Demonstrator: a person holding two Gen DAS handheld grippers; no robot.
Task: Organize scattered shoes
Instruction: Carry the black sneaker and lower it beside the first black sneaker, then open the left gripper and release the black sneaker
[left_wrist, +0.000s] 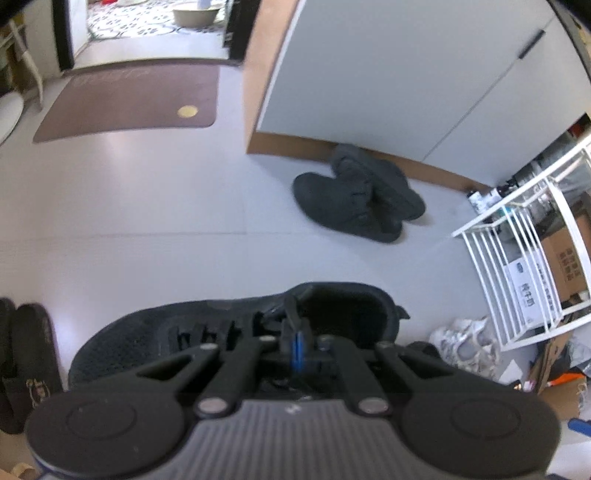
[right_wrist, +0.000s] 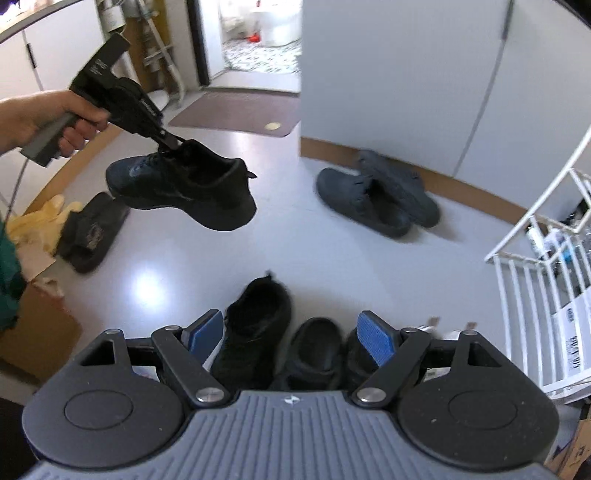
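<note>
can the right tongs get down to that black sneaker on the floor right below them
Probably yes. The right tongs are open and empty, and the black sneaker lies below them with nothing over it; a black slipper lies close alongside.

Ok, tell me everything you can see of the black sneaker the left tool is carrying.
The black lace-up mesh sneaker hangs in the air above the pale floor, clear of every other shoe. Its upper looks like knit mesh, with black laces, a padded collar, a small heel pull tab and a thick black sole. It is roughly level, toe toward the hand. The left tool is shut on its tongue at the collar opening; nothing else touches it.
</note>
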